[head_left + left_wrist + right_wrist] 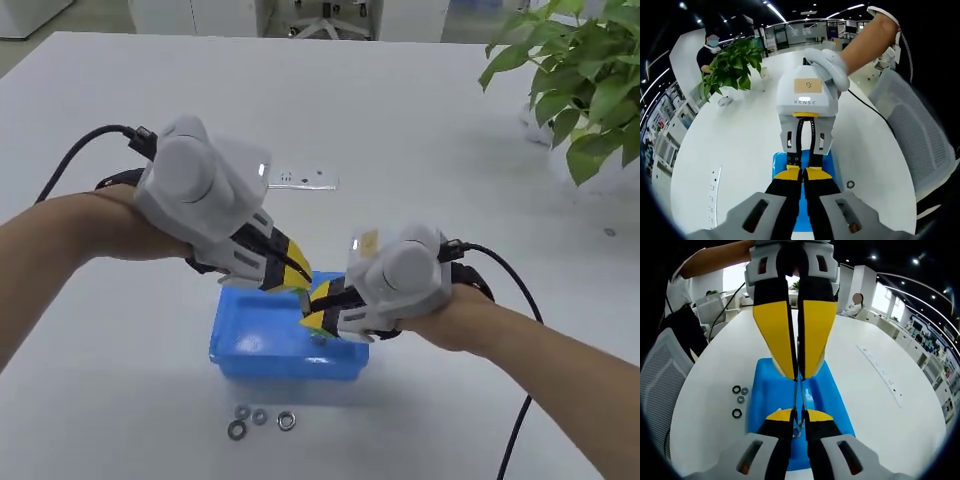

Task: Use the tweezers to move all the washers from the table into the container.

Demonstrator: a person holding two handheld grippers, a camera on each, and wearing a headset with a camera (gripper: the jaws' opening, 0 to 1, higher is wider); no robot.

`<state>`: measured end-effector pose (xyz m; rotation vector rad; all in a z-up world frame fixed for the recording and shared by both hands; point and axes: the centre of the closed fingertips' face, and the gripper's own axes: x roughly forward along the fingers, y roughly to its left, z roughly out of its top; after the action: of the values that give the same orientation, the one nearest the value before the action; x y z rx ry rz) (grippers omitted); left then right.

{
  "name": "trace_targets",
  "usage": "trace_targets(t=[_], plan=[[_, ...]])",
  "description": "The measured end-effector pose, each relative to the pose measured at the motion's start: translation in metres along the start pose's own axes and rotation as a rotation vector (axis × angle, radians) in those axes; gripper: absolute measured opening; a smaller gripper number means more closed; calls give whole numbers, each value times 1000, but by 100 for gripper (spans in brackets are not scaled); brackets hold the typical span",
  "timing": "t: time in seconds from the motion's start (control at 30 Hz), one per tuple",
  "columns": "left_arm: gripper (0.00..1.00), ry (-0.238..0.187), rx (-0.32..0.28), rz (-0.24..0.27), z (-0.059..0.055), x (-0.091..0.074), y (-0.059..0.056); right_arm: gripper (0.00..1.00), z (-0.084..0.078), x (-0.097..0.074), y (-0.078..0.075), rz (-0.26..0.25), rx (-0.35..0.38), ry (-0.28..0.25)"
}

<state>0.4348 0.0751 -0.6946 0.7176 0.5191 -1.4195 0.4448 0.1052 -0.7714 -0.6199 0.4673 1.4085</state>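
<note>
Head view is showing two grippers meeting nose to nose over a shallow blue plastic container (245, 335) that is sitting on the white table (420, 140). The left gripper (287, 272) is reaching in from the left and the right gripper (318, 308) from the right, their yellow-tipped jaws almost touching above the container. In the right gripper view, thin metal tweezers (796, 392) are running in a straight line from one gripper to the other. The left gripper's jaws are pressing nearly together on the tweezers. The right gripper's jaws are standing narrowly apart with the tweezers in the slit, and I cannot tell whether they are pinching. Four small round metal washers (286, 420) are lying in a loose cluster on the table, just in front of the container's near wall. A leafy green plant (580, 80) is standing at the far right.
</note>
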Motion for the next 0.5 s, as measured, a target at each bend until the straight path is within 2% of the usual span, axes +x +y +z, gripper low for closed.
trace_targets(t=[0.5], plan=[[5, 9, -9, -9, -9, 7, -2, 10, -9, 6, 3, 20, 2, 15]])
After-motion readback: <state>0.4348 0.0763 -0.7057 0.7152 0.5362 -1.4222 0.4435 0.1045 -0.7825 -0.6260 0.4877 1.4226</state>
